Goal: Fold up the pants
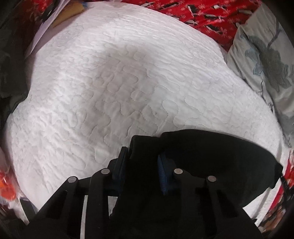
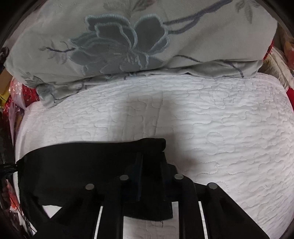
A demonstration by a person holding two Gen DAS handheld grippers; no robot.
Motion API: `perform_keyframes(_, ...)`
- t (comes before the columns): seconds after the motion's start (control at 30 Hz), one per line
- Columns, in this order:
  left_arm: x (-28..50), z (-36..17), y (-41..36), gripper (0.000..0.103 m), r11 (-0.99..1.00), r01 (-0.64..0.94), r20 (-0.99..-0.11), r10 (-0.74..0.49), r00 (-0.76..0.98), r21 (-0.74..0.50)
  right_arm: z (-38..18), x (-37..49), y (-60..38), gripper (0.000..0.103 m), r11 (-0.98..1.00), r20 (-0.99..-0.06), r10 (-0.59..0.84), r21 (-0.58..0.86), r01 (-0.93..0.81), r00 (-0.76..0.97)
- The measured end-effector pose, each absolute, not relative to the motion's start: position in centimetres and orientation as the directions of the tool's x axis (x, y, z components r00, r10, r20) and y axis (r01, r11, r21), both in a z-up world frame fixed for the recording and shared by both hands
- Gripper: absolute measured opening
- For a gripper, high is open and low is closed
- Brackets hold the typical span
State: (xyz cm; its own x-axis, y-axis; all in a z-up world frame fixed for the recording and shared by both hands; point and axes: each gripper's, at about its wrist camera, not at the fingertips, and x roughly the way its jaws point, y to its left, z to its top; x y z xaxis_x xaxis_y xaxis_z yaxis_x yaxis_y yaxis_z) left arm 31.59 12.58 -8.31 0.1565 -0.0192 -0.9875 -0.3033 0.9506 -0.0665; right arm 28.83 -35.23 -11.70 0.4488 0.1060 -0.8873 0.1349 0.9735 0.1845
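Black pants lie on a white quilted bedcover, stretched along its near edge. My left gripper points down at one end of the pants, and its blue pads press a thick fold of the black cloth between them. In the right wrist view the pants run off to the left. There my right gripper is shut on the other end, with the cloth bunched between its fingers and a raw edge hanging below them.
A grey pillow with an embroidered blue flower lies at the far edge of the white cover; it also shows at the right as the pillow. A red patterned blanket lies beyond. Orange clutter sits at the left.
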Motion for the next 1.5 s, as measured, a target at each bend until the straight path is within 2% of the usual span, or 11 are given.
perform_keyframes(0.4, 26.4, -2.6, 14.8, 0.027, 0.939, -0.312, -0.956, -0.054, 0.289, -0.148, -6.3, 22.1, -34.7, 0.006, 0.972, -0.782, 0.121, 0.219, 0.089, 0.612)
perform_keyframes(0.77, 21.0, 0.1, 15.3, 0.025, 0.941, -0.300, -0.926, -0.033, 0.377, -0.156, -3.3, 14.3, -33.9, 0.006, 0.961, -0.698, 0.150, 0.270, 0.064, 0.700)
perform_keyframes(1.03, 16.1, -0.8, 15.3, 0.025, 0.936, -0.293, -0.919, -0.070, 0.388, -0.195, -2.9, 8.4, -34.1, 0.006, 0.947, -0.661, 0.184, 0.317, 0.049, 0.728)
perform_keyframes(1.2, 13.1, -3.5, 15.5, 0.025, 0.944, -0.277, -0.932, -0.074, 0.355, -0.181, -3.8, 4.4, -34.7, 0.006, 0.944, -0.649, 0.176, 0.323, 0.060, 0.740)
perform_keyframes(1.37, 11.7, -8.0, 16.1, 0.025, 0.928, -0.314, -0.959, -0.121, 0.255, -0.201, -7.0, 1.2, -35.7, 0.007, 0.942, -0.705, 0.144, 0.313, 0.122, 0.695)
perform_keyframes(1.4, 11.4, -8.4, 16.3, 0.025, 0.922, -0.323, -0.959, -0.135, 0.249, -0.214, -7.6, 0.7, -35.8, 0.010, 0.941, -0.718, 0.134, 0.308, 0.140, 0.684)
perform_keyframes(1.5, 10.5, -7.8, 16.9, 0.026, 0.899, -0.338, -0.944, -0.187, 0.273, -0.277, -8.5, -0.4, -36.2, 0.011, 0.935, -0.734, 0.132, 0.316, 0.163, 0.666)
